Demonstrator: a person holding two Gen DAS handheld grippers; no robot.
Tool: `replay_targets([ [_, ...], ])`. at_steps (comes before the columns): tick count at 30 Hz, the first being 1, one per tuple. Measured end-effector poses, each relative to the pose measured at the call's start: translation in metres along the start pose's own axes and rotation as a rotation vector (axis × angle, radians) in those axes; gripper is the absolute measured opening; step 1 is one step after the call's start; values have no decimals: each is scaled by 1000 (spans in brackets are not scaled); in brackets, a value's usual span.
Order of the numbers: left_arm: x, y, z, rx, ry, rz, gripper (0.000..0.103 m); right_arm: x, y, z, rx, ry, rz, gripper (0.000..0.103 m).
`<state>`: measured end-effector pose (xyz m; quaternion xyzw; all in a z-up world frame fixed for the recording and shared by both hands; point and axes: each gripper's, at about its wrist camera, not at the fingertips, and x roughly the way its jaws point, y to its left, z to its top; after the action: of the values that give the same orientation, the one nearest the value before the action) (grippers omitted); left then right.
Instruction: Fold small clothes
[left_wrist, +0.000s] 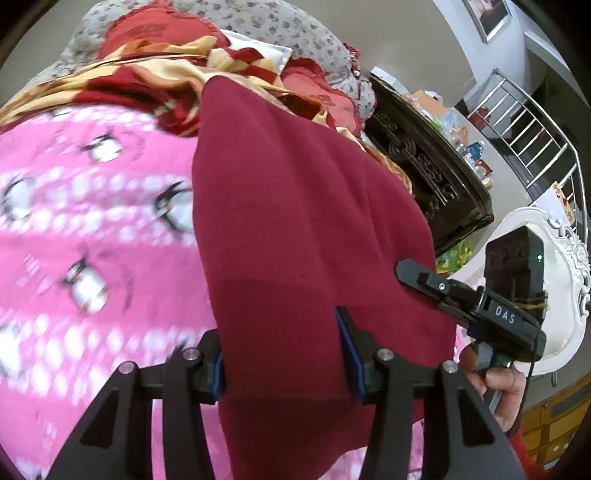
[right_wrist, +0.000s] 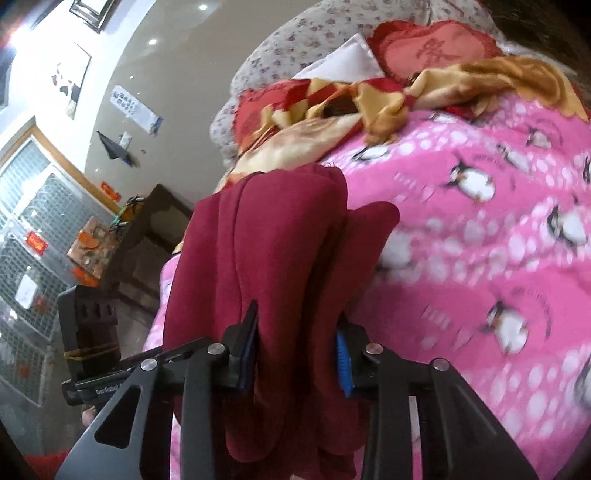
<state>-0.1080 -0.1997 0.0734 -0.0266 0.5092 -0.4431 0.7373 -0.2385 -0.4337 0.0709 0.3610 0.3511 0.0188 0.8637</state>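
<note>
While both tools grip it, the maroon garment (left_wrist: 295, 221) hangs soft and limp above the pink penguin blanket (left_wrist: 92, 221), so hems and corners look the surest holds. Left gripper (left_wrist: 284, 354) clamps a flat edge. Right gripper (right_wrist: 297, 354), seen in the left view reaching in from the side, pinches a bunched, pleated portion. Beyond lies a crumpled red-and-gold cloth (right_wrist: 369, 99), then floral pillows (right_wrist: 295, 44).

One dark red knit garment (left_wrist: 295, 229), plain and unprinted, is held lifted over the bed, smooth and flat in the left wrist view, bunched into vertical folds in the right.
</note>
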Motion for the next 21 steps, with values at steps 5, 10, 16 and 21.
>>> replay_targets([
  [5,-31,13,-46,-49,73,57,52,8,25,-40,-10,92,19,61],
  [10,-13,36,-81,-93,144,167,65,43,4,-72,22,213,-105,69],
  [16,-36,26,-90,-50,33,289,78,2,27,-69,-74,122,-157,72],
  [21,-55,24,-87,-23,-66,372,78,-19,89,-83,-281,80,-103,59],
])
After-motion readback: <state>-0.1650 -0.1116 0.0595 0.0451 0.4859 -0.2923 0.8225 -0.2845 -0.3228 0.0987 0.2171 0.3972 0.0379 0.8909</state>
